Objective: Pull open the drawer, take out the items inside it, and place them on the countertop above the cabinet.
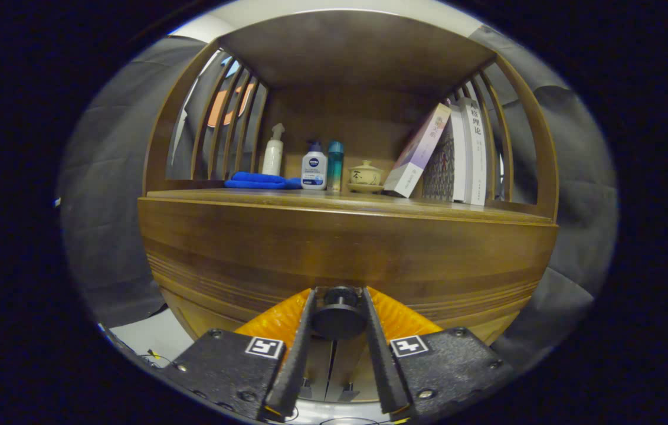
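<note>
1. While I hold my tongs (339, 295) low against the cabinet front, the black drawer knob (339, 316) sits between the two fingers (297, 348), near their tips.
2. Both fingers flank the knob closely and seem to touch its sides; I cannot tell whether they press it firmly.
3. Beyond the knob lies the wooden drawer front (346, 254), flush with the cabinet, so the drawer is not yet pulled out.
4. Above it runs the worktop (369, 203), well beyond my fingertips.
5. On the worktop stand a blue cloth (257, 180), a white spray bottle (273, 153), a white-and-blue bottle (314, 168), a teal bottle (335, 164), a lidded cup (365, 175) and leaning books (458, 153).
</note>
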